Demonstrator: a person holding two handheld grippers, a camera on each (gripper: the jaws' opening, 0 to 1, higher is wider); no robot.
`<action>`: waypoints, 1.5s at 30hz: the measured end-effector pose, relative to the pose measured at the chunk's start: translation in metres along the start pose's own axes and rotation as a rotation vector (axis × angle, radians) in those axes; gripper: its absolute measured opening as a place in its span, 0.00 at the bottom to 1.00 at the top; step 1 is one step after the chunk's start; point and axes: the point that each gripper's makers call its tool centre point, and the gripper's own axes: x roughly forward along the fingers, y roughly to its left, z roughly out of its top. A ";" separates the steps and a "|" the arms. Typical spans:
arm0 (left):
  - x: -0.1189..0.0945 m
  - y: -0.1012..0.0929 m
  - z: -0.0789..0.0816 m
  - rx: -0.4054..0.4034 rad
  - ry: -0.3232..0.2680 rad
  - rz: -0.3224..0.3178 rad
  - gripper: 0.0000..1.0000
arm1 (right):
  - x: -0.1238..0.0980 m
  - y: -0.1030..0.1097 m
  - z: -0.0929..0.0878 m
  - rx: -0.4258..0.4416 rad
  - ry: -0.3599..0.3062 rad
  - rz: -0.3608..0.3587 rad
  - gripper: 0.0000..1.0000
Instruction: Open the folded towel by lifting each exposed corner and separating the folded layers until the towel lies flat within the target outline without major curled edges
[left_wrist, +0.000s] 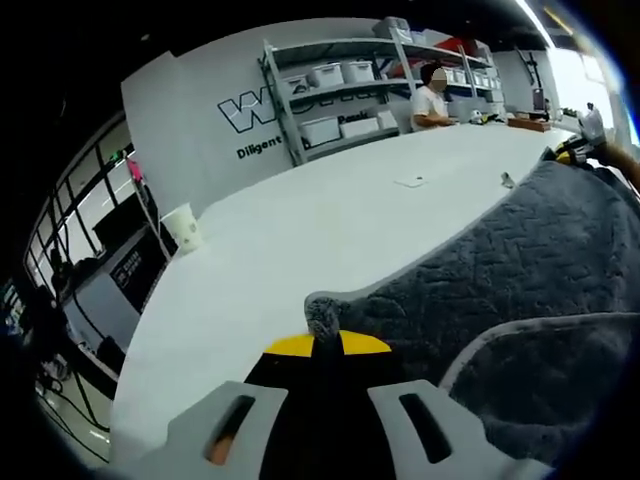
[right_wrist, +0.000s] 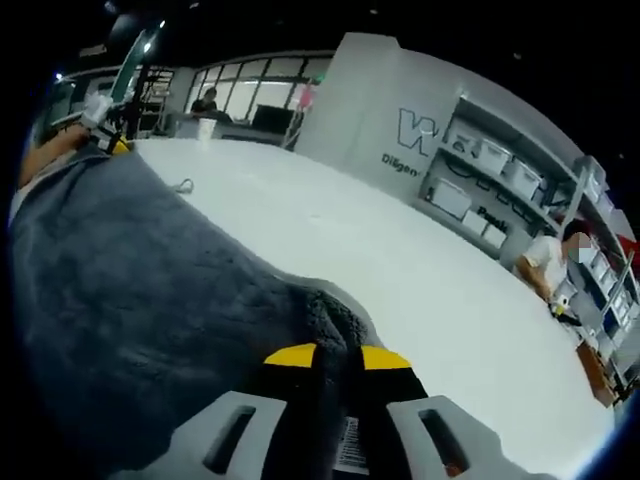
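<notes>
I hold both tongs, left (left_wrist: 318, 352) and right (right_wrist: 336, 362), clamped on corners of the grey towel (left_wrist: 520, 270), lifted off the white tabletop (left_wrist: 300, 240) to spread it.

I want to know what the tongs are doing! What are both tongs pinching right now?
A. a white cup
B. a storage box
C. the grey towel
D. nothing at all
C: in each view the yellow-tipped tongs, left and right, are closed on a corner of the grey towel, which is bunched between them, while the white cup stands far off on the white table.
</notes>
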 end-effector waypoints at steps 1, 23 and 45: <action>0.000 0.000 0.000 -0.002 -0.002 0.004 0.06 | 0.000 0.000 0.000 -0.011 0.001 -0.009 0.08; -0.031 0.004 0.030 -0.214 -0.183 0.007 0.67 | -0.034 -0.026 -0.010 0.059 0.054 -0.176 0.68; -0.054 -0.018 0.038 -0.338 -0.225 -0.170 1.00 | -0.059 -0.012 -0.011 0.258 0.059 -0.090 0.99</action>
